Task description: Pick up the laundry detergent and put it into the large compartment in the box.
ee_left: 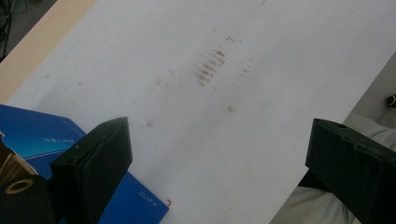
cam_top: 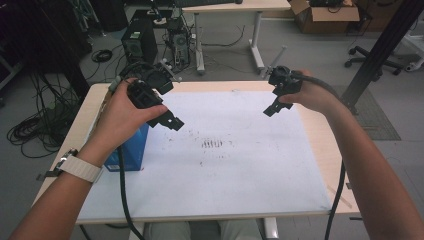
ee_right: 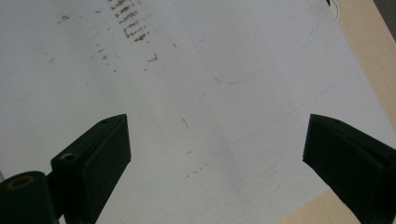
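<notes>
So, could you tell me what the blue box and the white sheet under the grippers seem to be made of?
The blue box looks like printed cardboard with a smooth, slightly glossy finish: sharp folded edges, small white print on its face. The white sheet seems a matte board or heavy paper, lying flat over the wooden table and carrying brownish scuff marks; which of the two is unclear.

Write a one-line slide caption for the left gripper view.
Open left claw held above a stained white sheet, with a blue box at its lower left.
</notes>
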`<action>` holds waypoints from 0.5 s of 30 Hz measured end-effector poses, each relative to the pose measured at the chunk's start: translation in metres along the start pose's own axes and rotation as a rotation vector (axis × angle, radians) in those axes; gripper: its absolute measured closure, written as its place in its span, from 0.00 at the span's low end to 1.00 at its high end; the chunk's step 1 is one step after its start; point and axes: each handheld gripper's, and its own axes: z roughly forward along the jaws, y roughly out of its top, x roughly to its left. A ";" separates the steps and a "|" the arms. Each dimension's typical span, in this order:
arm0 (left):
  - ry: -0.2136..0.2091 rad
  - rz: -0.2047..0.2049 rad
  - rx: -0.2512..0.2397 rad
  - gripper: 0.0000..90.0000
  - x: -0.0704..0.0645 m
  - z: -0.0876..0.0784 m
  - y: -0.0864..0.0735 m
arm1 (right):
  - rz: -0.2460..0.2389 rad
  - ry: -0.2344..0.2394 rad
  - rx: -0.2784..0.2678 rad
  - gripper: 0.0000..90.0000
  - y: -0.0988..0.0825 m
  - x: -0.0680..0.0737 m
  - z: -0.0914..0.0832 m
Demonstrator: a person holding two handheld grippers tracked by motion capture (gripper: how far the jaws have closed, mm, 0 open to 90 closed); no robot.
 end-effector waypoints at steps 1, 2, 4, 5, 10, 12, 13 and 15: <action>0.000 0.000 0.001 0.08 0.000 0.000 0.000 | -0.004 0.000 -0.001 0.09 0.000 0.000 0.000; -0.001 0.000 0.001 0.08 0.000 0.000 0.000 | -0.004 0.002 0.002 0.09 0.001 0.001 0.001; 0.000 0.000 -0.001 0.08 -0.001 0.000 0.000 | -0.006 0.002 0.005 0.09 0.001 0.001 0.001; 0.000 0.002 0.001 0.08 -0.001 0.000 0.000 | -0.007 0.003 0.005 0.09 0.002 0.002 0.002; 0.001 -0.001 -0.003 0.08 0.000 0.000 0.000 | -0.005 0.002 0.007 0.09 0.002 0.002 0.002; 0.001 0.002 -0.001 0.08 0.000 -0.001 -0.001 | -0.006 0.004 0.006 0.09 0.003 0.002 0.002; 0.002 -0.002 -0.003 0.08 0.000 -0.001 -0.001 | -0.007 0.003 0.006 0.09 0.003 0.002 0.002; 0.001 -0.002 -0.003 0.08 0.000 -0.001 -0.001 | -0.007 0.003 0.006 0.09 0.003 0.002 0.002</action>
